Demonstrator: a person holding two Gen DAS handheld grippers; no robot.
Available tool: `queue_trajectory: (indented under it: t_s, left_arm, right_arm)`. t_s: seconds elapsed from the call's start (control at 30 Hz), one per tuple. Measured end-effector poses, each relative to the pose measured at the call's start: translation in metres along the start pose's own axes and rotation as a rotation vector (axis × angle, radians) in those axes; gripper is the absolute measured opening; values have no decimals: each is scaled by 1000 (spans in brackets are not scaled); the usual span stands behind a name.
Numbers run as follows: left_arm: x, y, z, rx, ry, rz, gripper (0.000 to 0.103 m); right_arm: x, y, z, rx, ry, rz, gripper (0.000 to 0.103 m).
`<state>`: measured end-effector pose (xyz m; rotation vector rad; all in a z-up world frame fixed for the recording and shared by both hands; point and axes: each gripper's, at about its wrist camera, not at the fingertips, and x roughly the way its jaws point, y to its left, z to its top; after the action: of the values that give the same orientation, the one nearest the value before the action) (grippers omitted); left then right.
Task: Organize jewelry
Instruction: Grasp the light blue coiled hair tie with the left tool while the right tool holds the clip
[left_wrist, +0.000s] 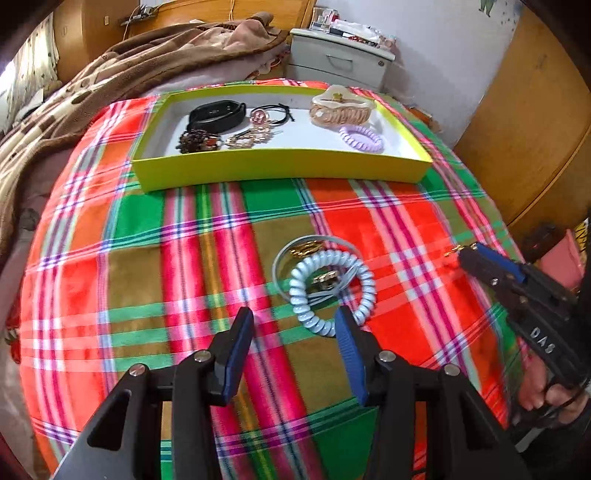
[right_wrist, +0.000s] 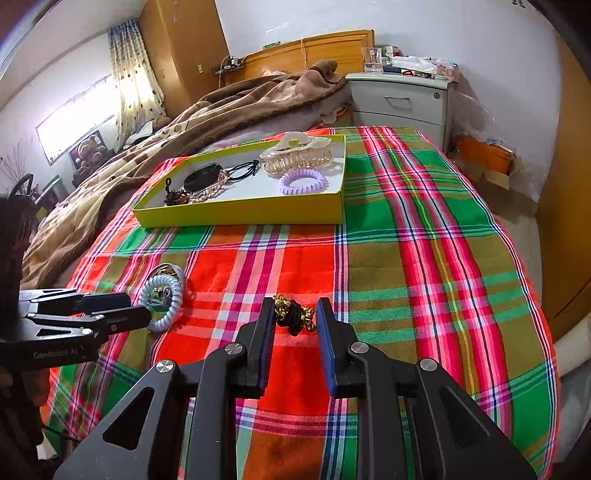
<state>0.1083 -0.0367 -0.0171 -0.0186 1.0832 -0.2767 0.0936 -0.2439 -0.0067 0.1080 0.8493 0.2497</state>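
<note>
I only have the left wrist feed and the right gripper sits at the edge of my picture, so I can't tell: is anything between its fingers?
Observer: Yes. In the right wrist view a black and gold hair tie lies on the plaid blanket between the fingers of the right gripper.
Operator: Is it clamped?
Observer: No. The jaws stand apart, with a gap on each side of the tie.
Operator: And my left gripper, seen from there?
Observer: The left gripper comes in from the left, its tips beside the pale blue coil tie, not closed on it.
Operator: Room in the box?
Observer: The yellow box shows bare white floor in front of the purple coil tie.
</note>
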Motion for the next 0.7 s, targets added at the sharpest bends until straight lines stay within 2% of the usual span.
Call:
queue_trajectory:
  t_s: [0.2,0.27,0.33,0.4,0.53,0.63,0.7]
  left_arm:
    - [-4,13,1,0,1,143,49]
    - [2,14,1,-19,35,136,49]
    - [0,11,0,-20,24,111,48]
    - [-5,13,1,-57,-4,46,49]
    - [-13,15,2,-88,-38,46,48]
    - [-21,9,5,-94,-69,-20,49]
    - [-13,2,6,-74,-42,13,48]
  right_arm:
    - [-1,0,0,6,-8,5,23]
    - [-1,0,0,8,-10,7,23]
    - [-2,0,0,7,-11,8,23]
    - [-2,-1,1,9,-13,6,23]
    - [-3,-5,2,16,-19,6,23]
    - [-1,-6,2,20,-15,10,23]
    - [0,-5,2,18,-14,16,23]
